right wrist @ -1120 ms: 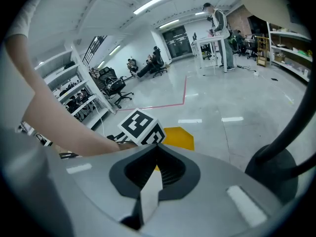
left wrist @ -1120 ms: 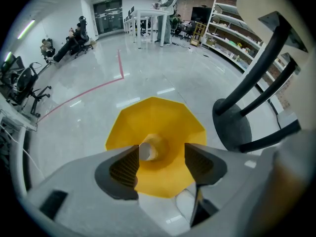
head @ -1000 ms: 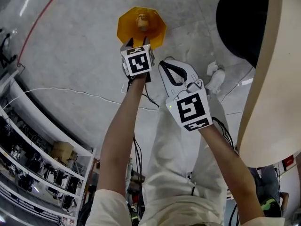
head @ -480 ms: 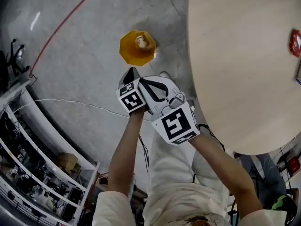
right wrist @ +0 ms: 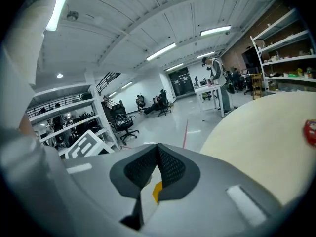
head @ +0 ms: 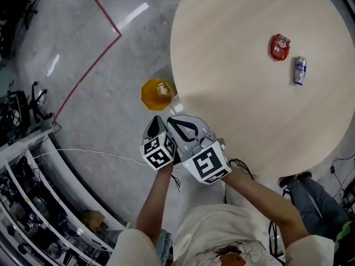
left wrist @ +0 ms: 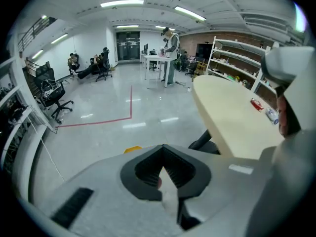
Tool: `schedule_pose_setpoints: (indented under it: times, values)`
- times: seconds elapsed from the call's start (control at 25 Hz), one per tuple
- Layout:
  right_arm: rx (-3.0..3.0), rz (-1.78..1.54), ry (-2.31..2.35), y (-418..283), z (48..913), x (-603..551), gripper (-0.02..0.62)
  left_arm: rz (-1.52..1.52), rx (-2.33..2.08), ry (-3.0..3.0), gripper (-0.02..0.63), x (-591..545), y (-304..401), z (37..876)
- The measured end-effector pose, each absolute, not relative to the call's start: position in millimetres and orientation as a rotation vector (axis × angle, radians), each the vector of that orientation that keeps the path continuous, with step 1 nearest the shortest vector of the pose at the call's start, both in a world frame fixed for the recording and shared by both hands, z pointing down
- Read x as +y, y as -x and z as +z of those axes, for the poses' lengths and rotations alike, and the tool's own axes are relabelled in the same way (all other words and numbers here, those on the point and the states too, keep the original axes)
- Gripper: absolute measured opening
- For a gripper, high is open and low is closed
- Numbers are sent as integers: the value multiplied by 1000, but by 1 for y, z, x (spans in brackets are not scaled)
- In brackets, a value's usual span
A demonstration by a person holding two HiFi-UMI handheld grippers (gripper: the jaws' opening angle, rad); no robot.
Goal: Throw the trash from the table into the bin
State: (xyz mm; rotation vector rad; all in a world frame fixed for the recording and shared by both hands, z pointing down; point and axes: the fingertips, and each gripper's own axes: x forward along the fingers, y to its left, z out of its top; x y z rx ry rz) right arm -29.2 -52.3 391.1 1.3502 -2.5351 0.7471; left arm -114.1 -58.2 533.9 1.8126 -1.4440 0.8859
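An orange bin point(head: 157, 95) stands on the grey floor left of the round beige table point(head: 238, 82), with a crumpled piece of trash point(head: 163, 89) inside it. On the table's far side lie a red wrapper point(head: 280, 46) and a small silver can point(head: 299, 71). My left gripper point(head: 156, 124) and right gripper point(head: 178, 125) are held side by side, high above the floor on the near side of the bin. Both are shut with nothing between the jaws, as the left gripper view point(left wrist: 162, 154) and the right gripper view point(right wrist: 157, 152) show. The wrapper point(left wrist: 256, 104) and can point(left wrist: 271, 115) also appear there.
A red line point(head: 91, 65) is taped on the floor. Shelving with cables and equipment point(head: 28, 182) runs along the left. A white cable point(head: 94, 153) lies on the floor. Another person's legs point(head: 316, 198) show under the table's near right edge. Office chairs point(left wrist: 54, 95) stand far off.
Both grippers have lifted up and away from the bin, which now looks smaller and farther. The head view has swung right, bringing the tabletop with the wrapper and can into sight.
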Motion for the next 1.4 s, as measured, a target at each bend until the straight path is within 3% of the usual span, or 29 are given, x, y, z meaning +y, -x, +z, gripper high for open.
schedule_pose_setpoints:
  times: [0.44, 0.88, 1.16, 1.2, 1.32, 1.4]
  values:
    - [-2256, 707, -1785, -179, 418, 8, 8, 919, -1254, -2073, 8, -15, -54, 488]
    - [-1961, 658, -2022, -323, 440, 92, 8, 997, -959, -2333, 6, 18, -239, 435]
    - [-1806, 645, -2188, -389, 437, 111, 8, 1061, -869, -2407, 6, 48, -270, 407]
    - [-1753, 646, -2212, -397, 441, 111, 23, 1079, -852, -2418, 6, 52, -269, 405]
    - [-1666, 672, -2268, -414, 451, 103, 173, 1129, -845, -2418, 6, 63, -255, 403]
    - [-1652, 685, -2286, -421, 453, 94, 223, 1128, -867, -2382, 6, 68, -244, 406]
